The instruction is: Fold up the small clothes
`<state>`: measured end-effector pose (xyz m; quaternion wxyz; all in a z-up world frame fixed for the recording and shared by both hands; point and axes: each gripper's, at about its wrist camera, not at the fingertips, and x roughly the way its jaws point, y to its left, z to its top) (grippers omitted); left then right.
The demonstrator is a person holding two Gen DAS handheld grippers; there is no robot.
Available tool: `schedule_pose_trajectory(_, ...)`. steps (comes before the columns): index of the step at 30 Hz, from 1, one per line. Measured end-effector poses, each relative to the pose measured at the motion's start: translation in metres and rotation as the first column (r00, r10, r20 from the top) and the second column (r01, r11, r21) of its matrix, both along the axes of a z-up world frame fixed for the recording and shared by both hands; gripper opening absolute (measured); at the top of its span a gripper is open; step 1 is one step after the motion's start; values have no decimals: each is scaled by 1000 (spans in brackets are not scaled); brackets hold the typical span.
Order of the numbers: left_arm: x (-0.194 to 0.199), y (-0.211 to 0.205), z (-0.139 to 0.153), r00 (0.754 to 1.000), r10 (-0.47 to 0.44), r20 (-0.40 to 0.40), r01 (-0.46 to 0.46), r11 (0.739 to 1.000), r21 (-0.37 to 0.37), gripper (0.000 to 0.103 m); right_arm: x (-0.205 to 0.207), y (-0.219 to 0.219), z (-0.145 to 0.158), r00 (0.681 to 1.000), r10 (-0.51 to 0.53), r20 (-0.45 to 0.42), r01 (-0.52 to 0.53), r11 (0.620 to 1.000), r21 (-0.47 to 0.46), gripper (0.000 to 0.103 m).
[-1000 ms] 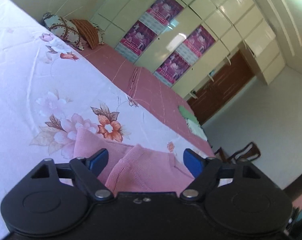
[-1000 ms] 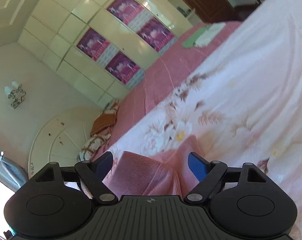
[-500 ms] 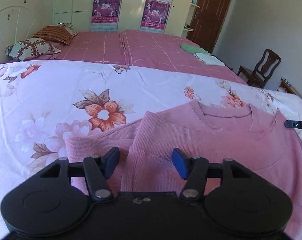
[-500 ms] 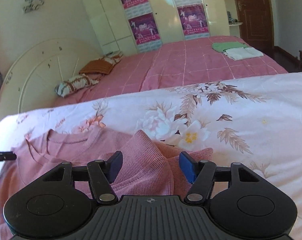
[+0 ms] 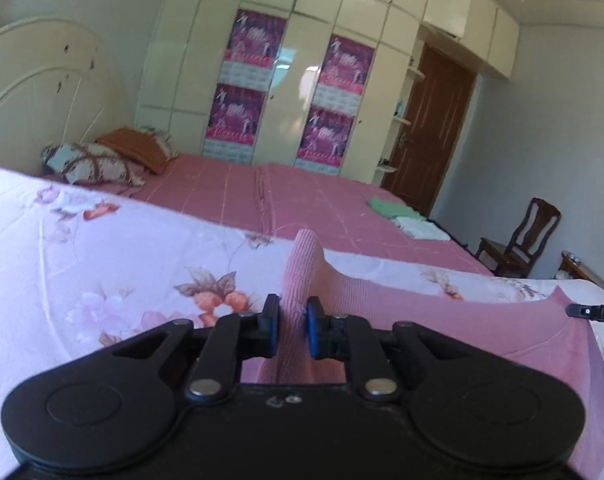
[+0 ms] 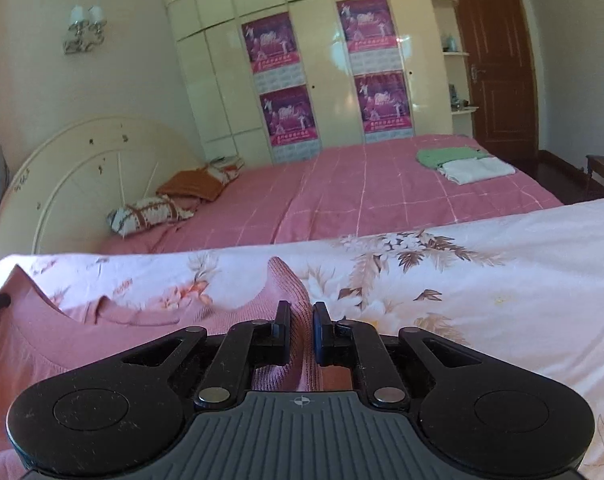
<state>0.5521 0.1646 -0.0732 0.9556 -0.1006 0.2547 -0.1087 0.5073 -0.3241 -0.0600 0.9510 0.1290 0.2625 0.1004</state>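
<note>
Floral bedsheet (image 5: pixel 82 264) covers the near bed, and the pink sweater (image 5: pixel 442 320) lies spread across it in front of you. Your left gripper (image 5: pixel 293 330) is clamped on a raised fold of the sweater's knit, which stands up between the 2 pads. Your right gripper (image 6: pixel 301 334) pinches another bunched fold of the same sweater (image 6: pixel 114 332). Beyond, folded green and white clothes (image 6: pixel 462 164) rest on the pink checked bed (image 6: pixel 342 200), near the wardrobe (image 6: pixel 322 60).

Soft daylight, glare on the wardrobe doors (image 5: pixel 310 76), fisheye-bent edges
</note>
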Motion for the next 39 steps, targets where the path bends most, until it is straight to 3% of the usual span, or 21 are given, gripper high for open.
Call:
schedule_pose_trajectory(1,8,0,-5,999,23,-31,-23,1000,-7,7,5,0,-4,1000,-4,-17,4,1000,4,10)
schedule_pose_trajectory(3,22,-2,-14,994,46,-98,-47,999,-1,7,20,4,-14,996,-17,-85,16,1000,-12,10)
schedule_pose_trajectory(7,26,-4,-20,993,39,-110,-35,999,35,7,32,8,-29,987,-28,-156,19,998,-54,10)
schedule_pose_trajectory(12,11,0,-5,1000,18,11,-18,1000,2,7,21,3,-14,997,-17,-74,14,999,-33,10)
schedule_pose_trajectory(14,19,-2,-13,999,11,-44,-9,999,36,8,17,0,-10,999,-7,-35,6,1000,-11,10)
schedule_pose_trajectory(17,27,-3,-20,993,12,-122,-6,999,52,38,33,2,-23,990,5,-144,-9,1000,-28,10)
schedule_pose_trajectory(18,25,-3,-18,994,15,-110,-8,998,60,59,35,2,-27,985,5,-172,-9,1000,-24,11)
schedule_pose_trajectory(19,24,-5,-15,996,15,-83,-9,997,73,68,35,2,-28,984,2,-177,-7,1000,-23,22)
schedule_pose_trajectory(20,25,-6,-12,997,6,-78,1,996,84,69,32,1,-27,986,-5,-165,1,1000,-25,32)
schedule_pose_trajectory(21,29,-8,-12,996,-8,-92,17,996,92,68,30,1,-26,988,4,-152,-7,1000,-23,42)
schedule_pose_trajectory(24,53,-18,-23,973,-47,-226,79,988,136,57,33,6,-27,986,30,-163,-37,998,-41,42)
schedule_pose_trajectory(26,54,-23,-26,977,-57,-208,93,981,171,6,36,10,-30,982,36,-183,-48,997,-63,38)
schedule_pose_trajectory(27,50,-22,-22,985,-32,-171,60,985,161,6,36,12,-30,983,41,-177,-55,995,-78,8)
schedule_pose_trajectory(28,39,-19,-15,997,-3,-82,13,992,125,6,35,13,-28,985,45,-167,-59,995,-82,9)
schedule_pose_trajectory(30,28,-14,-11,998,57,-24,-54,993,107,6,25,12,-18,995,40,-93,-47,996,-76,9)
schedule_pose_trajectory(32,36,-15,-28,991,47,-123,-30,990,136,7,20,10,-16,998,5,-68,-12,996,-94,9)
schedule_pose_trajectory(34,33,-22,-35,990,40,-134,-14,981,193,14,33,14,-34,983,-5,-186,-23,989,-146,10)
schedule_pose_trajectory(35,31,-25,-28,990,59,-128,-31,977,211,21,30,11,-34,986,-5,-169,-18,991,-132,11)
schedule_pose_trajectory(36,25,-26,-21,991,81,-111,-55,975,217,39,29,8,-30,985,-16,-175,-5,993,-117,16)
schedule_pose_trajectory(37,12,-25,-10,994,90,-62,-76,975,210,53,23,3,-23,985,-31,-169,16,996,-91,27)
schedule_pose_trajectory(39,-17,-24,9,997,74,22,-76,980,182,55,2,-8,-8,990,-55,-127,48,997,-62,51)
